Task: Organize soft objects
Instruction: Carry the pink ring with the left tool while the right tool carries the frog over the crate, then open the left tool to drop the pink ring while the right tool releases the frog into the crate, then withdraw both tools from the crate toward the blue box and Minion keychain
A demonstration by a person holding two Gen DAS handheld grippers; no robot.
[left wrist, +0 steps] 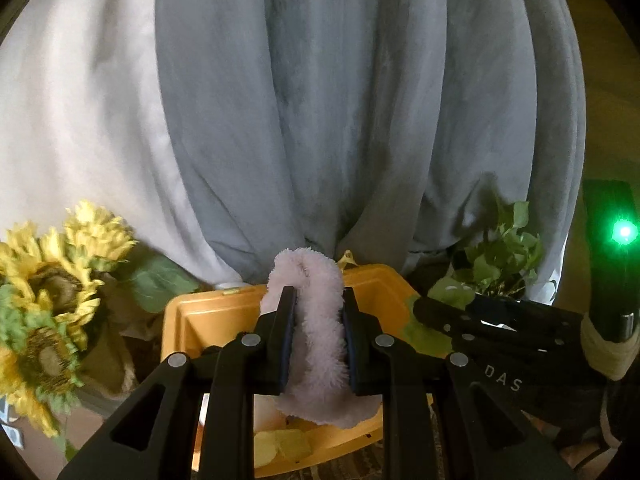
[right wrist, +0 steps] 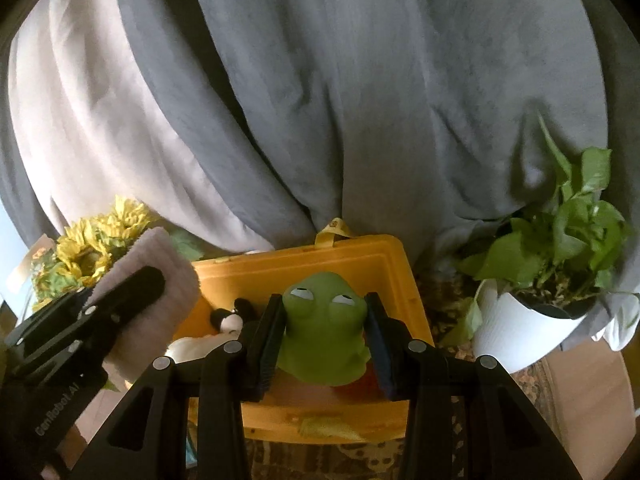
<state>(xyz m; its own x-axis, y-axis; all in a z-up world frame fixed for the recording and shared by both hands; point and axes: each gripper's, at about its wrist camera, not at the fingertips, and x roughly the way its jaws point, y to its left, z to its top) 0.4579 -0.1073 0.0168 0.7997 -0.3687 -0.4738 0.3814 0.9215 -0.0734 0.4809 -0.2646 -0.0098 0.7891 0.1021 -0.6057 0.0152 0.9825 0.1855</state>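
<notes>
The left hand-held gripper (left wrist: 319, 334) clamps a fluffy pink cloth (left wrist: 316, 320) above the yellow bin (left wrist: 192, 316). The right hand-held gripper (right wrist: 325, 344) grips a green frog (right wrist: 326, 336) over the same bin, just beside the left one.

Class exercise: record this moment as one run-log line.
left tongs: shut on fluffy pink cloth | right tongs: shut on green frog toy | both above yellow bin | panda plush inside
</notes>
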